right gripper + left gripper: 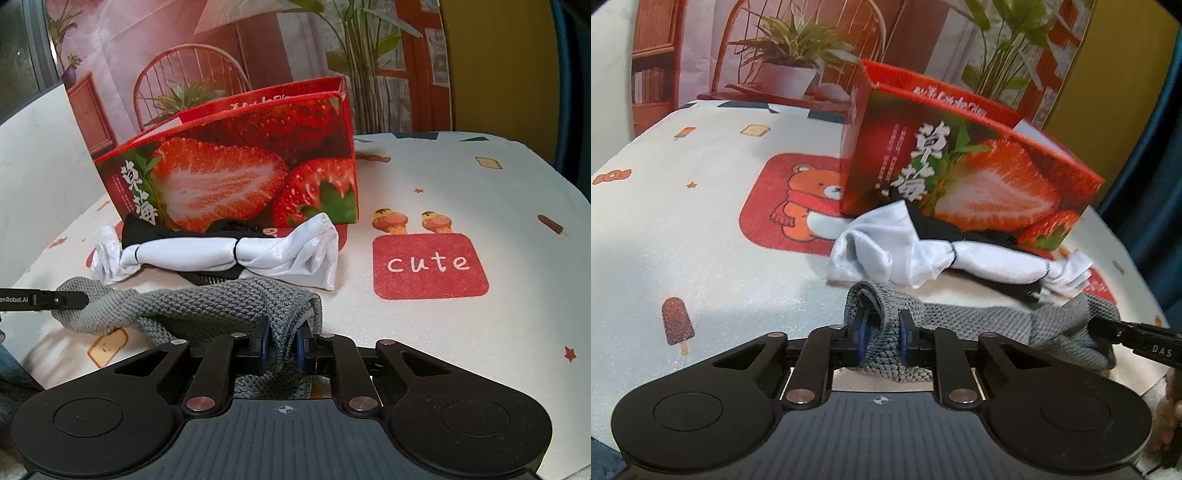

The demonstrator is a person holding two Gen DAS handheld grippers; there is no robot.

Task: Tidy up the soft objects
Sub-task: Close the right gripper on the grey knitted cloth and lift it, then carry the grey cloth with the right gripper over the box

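A grey knitted cloth [964,319] is stretched between both grippers just above the table. My left gripper [882,336] is shut on its left end. My right gripper [282,345] is shut on its right end, where the grey cloth [207,306] bunches up. Behind it lies a white satin cloth [923,254] tied in two places, on top of a black fabric piece [938,225]. The white cloth [229,254] also shows in the right wrist view. Both lie against a red strawberry box [960,166], open at the top.
The table [701,240] wears a white cloth with cartoon prints: a bear patch, a red "cute" patch [428,266], ice lollies. The strawberry box [236,162] stands mid-table. A printed backdrop with chair and plants stands behind. A hand shows at far right [1171,417].
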